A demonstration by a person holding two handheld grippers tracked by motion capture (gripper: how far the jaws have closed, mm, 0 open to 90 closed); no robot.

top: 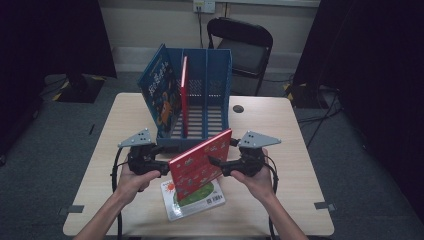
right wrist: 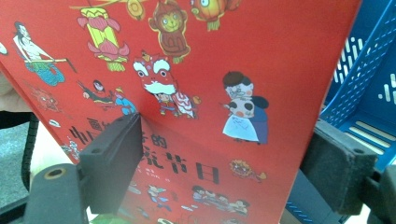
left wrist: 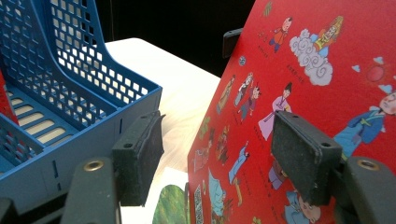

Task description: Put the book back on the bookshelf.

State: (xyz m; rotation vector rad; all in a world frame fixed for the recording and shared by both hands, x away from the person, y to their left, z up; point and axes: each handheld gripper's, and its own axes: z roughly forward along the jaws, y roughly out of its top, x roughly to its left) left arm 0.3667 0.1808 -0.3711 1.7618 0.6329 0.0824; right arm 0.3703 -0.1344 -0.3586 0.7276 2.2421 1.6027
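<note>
Behind the desk (top: 280,150), a blue rack (top: 200,100) is waiting; both grippers (top: 162,167) (top: 215,162) are pinching the red book (top: 200,162) upright in their fingers, likely to slot it in.

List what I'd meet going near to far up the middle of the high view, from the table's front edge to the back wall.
White book lying flat → red book held up between the tools → blue file rack → black folding chair.
</note>
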